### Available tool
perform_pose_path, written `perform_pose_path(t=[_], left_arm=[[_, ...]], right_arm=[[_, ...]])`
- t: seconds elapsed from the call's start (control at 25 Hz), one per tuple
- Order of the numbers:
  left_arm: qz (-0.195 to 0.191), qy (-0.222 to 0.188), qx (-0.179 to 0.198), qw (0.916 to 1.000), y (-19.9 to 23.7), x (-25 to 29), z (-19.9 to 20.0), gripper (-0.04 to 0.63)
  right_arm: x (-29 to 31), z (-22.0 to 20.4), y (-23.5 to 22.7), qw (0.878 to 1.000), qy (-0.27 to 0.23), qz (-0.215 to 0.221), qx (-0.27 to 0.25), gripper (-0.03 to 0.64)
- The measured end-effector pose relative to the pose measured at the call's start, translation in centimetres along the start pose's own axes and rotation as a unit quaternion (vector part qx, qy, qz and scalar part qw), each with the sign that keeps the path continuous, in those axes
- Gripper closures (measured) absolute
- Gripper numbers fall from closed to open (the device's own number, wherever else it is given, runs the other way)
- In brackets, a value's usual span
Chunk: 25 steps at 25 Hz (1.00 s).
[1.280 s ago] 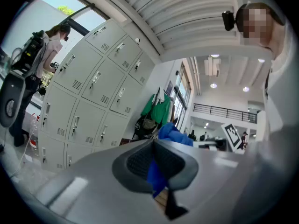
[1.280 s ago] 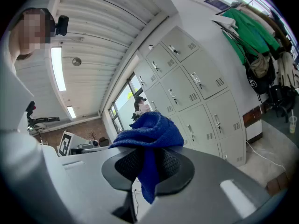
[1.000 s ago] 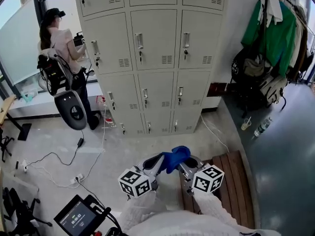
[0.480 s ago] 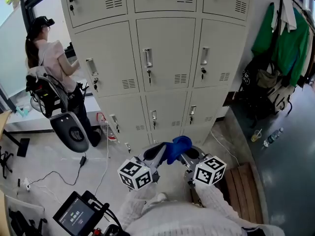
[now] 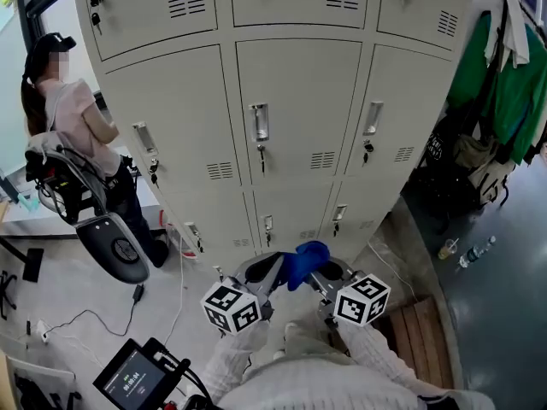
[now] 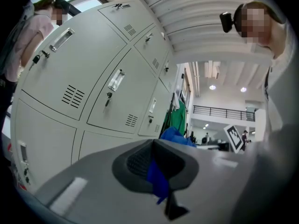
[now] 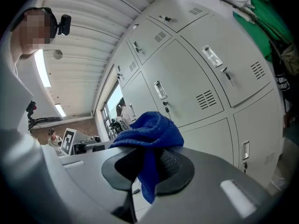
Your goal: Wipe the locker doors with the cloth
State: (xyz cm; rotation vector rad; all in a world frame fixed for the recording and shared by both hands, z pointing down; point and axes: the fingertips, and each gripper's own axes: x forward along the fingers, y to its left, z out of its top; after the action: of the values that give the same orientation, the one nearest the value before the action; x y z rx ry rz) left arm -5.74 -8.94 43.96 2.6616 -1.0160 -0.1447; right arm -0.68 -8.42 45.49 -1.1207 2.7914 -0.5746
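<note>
We found the left hand-held gripper (image 5: 268,273) and right hand-held gripper (image 5: 323,276) both clamped on the crumpled blue cloth (image 5: 305,259), held short of the pale grey metal locker doors (image 5: 299,101) (presumably readied for wiping).

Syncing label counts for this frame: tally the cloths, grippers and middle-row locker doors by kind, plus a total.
blue knitted cloth: 1
two-jaw grippers, both shut on that cloth: 2 (left gripper, right gripper)
middle-row grey metal locker doors: 3
Total: 6
</note>
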Motion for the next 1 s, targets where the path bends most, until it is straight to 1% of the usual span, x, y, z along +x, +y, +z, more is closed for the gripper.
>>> perform_pose_path(t=[0.12,0.32,0.52,0.68,0.84,1.0], left_arm=[[0.01,-0.007,0.0,0.9999,1.8,1.4,1.2,0.588],[0.013,-0.015,0.0,0.9998,4.6,4.3,3.0,0.588],[0.027,-0.026,0.009,0.9993,6.6,6.4,4.7,0.588],[0.033,-0.044,0.015,0.9984,7.2,7.6,5.9,0.588],[0.025,-0.049,0.011,0.9984,7.4,8.3,6.5,0.589],[0.025,-0.048,0.016,0.9984,8.2,8.4,7.3,0.589]], right_arm=[[2.1,0.9,-1.4,1.0,0.007,0.011,-0.002,0.566],[5.1,3.4,-3.4,0.999,0.002,0.031,-0.016,0.566],[6.3,5.8,-5.4,0.999,-0.009,0.042,-0.029,0.566],[7.0,6.8,-6.6,0.998,-0.008,0.05,-0.034,0.566],[8.1,7.9,-6.8,0.998,-0.017,0.059,-0.022,0.566],[9.7,8.7,-6.6,0.998,-0.012,0.05,-0.048,0.566]])
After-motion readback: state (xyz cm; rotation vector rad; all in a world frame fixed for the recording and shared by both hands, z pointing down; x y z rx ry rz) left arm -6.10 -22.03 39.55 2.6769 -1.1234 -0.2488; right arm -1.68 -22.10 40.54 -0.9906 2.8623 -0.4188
